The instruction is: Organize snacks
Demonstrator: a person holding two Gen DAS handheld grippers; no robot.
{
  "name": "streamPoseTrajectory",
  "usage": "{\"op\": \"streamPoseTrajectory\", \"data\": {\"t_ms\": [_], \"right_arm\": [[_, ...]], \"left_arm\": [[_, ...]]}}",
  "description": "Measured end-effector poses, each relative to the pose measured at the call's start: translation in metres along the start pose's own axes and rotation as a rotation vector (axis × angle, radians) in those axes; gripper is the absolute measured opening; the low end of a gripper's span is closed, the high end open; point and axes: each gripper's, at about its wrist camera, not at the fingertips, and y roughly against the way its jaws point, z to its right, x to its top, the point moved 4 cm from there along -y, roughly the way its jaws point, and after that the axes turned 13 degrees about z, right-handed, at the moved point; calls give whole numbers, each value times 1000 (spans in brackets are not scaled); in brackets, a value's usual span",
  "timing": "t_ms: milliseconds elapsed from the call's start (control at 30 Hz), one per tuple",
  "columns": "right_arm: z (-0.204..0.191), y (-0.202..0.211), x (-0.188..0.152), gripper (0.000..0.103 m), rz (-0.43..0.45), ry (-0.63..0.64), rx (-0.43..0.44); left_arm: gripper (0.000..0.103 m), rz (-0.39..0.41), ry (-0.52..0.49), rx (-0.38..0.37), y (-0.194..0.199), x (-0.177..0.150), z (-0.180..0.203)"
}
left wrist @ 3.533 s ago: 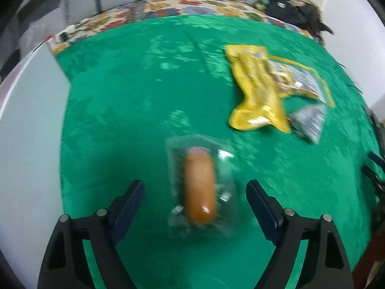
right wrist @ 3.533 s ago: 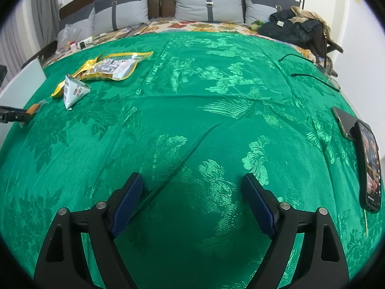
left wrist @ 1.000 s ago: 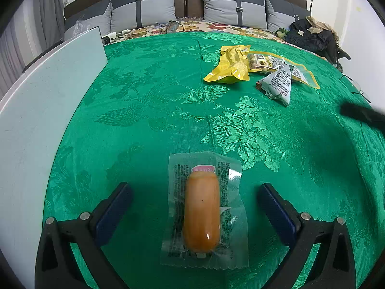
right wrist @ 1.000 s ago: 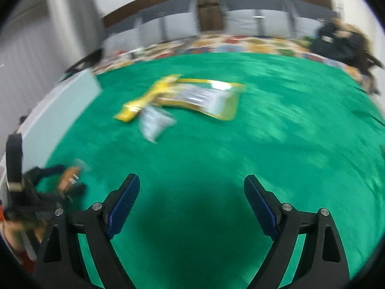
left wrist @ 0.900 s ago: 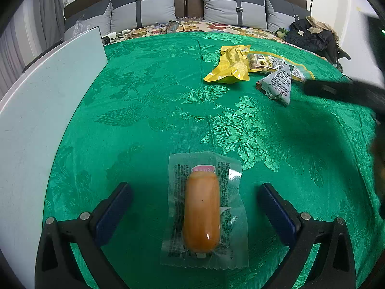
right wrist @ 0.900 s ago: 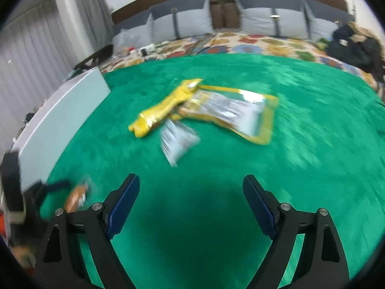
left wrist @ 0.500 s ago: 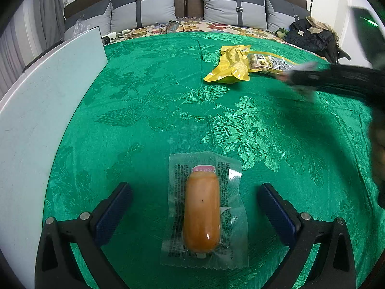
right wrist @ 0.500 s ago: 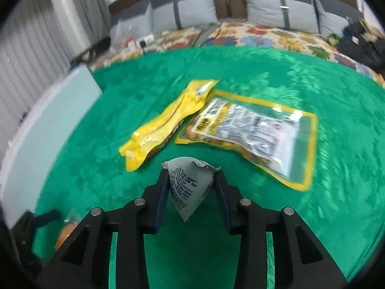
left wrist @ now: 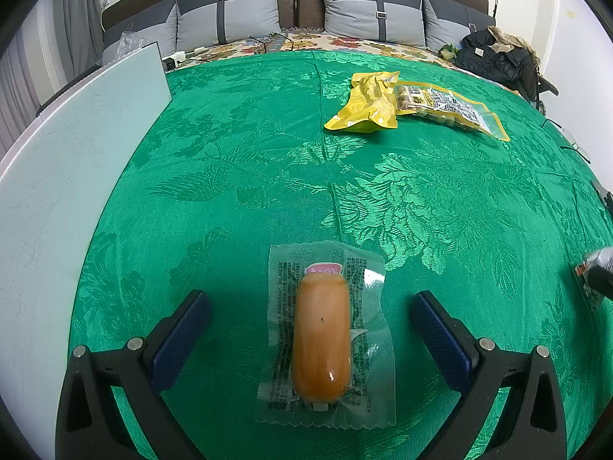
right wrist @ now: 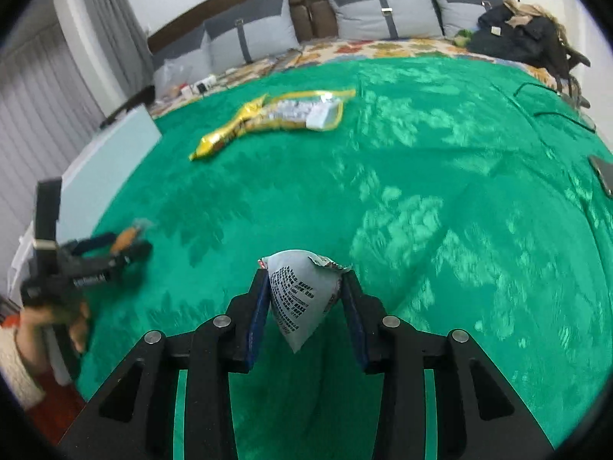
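Right wrist: right gripper (right wrist: 304, 299) pinches a crinkly triangular packet (right wrist: 302, 295).

sausage wrapper (left wrist: 325, 329): small black print on the clear film and a pink label at the 12 o'clock end, none legible | triangular packet (right wrist: 302, 295): rows of black print, unreadable | clear yellow-edged pouch (left wrist: 448, 109): black-and-white label, characters not made out

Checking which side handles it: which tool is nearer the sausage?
Left. The left tool is open with the sausage between its fingers; the right tool is off to the side.
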Motion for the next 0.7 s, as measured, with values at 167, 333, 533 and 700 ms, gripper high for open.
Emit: {"op": "streamPoseTrajectory", "data": {"t_ms": [167,333,533,700], "right_arm": [[-8,-7,6,40,32,57,13],[-10,-11,1,40,22,55,25],[-12,-12,2,40,34,64,30],[-16,-14,0,40,29,77,39]], "left_arm": [[103,0,0,0,0,0,0],[103,0,0,0,0,0,0],[103,0,2,-1,0,1,0],[103,0,2,0,-1,1,0]]}}
